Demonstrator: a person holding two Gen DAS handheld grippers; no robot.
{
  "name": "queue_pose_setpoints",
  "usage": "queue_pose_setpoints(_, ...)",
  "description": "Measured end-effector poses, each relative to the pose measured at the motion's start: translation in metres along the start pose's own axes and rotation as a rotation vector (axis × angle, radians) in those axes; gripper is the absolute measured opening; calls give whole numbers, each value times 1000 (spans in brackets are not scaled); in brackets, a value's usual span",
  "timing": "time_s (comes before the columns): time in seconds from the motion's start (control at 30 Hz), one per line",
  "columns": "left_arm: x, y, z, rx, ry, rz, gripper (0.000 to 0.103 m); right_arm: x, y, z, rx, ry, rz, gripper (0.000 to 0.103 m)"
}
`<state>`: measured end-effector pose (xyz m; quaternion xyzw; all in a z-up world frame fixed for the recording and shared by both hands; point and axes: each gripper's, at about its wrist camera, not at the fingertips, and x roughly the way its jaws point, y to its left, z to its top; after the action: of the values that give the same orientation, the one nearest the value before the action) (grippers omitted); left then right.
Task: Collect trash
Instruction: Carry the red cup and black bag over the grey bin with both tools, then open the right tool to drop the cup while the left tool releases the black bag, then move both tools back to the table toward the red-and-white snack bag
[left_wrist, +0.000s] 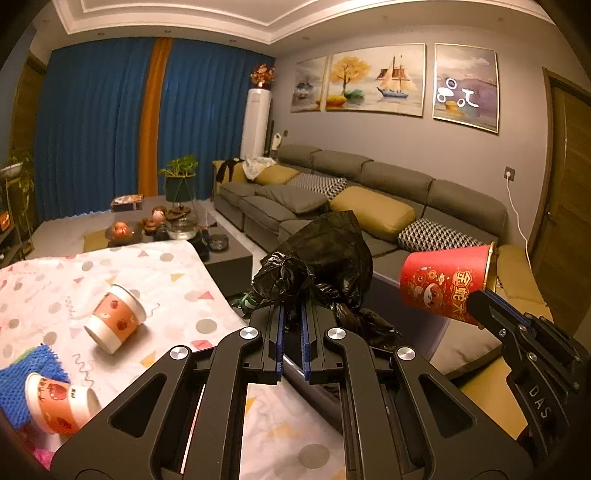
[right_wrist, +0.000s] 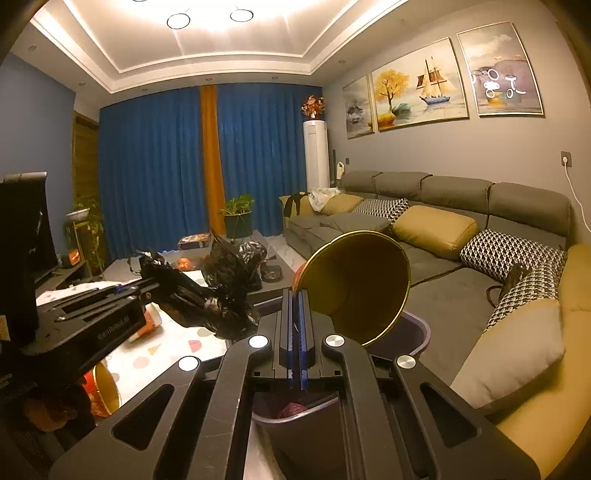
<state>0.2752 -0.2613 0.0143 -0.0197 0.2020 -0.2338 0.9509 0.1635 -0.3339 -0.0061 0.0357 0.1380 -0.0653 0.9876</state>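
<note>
My left gripper (left_wrist: 292, 308) is shut on a crumpled black plastic bag (left_wrist: 325, 258), which bunches up beyond the fingertips past the table's right edge. My right gripper (right_wrist: 295, 295) is shut on the rim of a red paper cup (right_wrist: 358, 288) with a gold inside, held tilted above a grey bin (right_wrist: 417, 332). That red cup (left_wrist: 443, 280) and the right gripper (left_wrist: 480, 295) also show at the right of the left wrist view. From the right wrist view, the left gripper (right_wrist: 147, 275) and black bag (right_wrist: 221, 280) are at the left.
Two orange-and-white paper cups (left_wrist: 116, 317) (left_wrist: 55, 402) lie tipped on the patterned tablecloth (left_wrist: 177, 273), beside a blue mesh cloth (left_wrist: 18, 376). Another red cup (right_wrist: 103, 387) lies low at the left. A grey sofa (right_wrist: 443, 280) with cushions fills the right; a cluttered coffee table (left_wrist: 229, 254) stands behind.
</note>
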Motion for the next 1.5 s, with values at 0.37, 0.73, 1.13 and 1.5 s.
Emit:
queue_pose_setpoints(0.37, 31, -6, -3, -5, 47, -15, 6, 14, -2, 1, 18, 20, -3, 4)
queue_pose_setpoints(0.73, 48, -8, -5, -4, 82, -28, 6, 26, -2, 3, 20, 31, 4, 4)
queue_pose_setpoints(1.13, 64, 1, -11, -24, 127, -90, 22, 34, -12, -2, 50, 27, -18, 31)
queue_pose_setpoints(1.5, 38, 27, -15, -80, 80, 49, 91, -6, -30, 3, 112, -59, -129, 71)
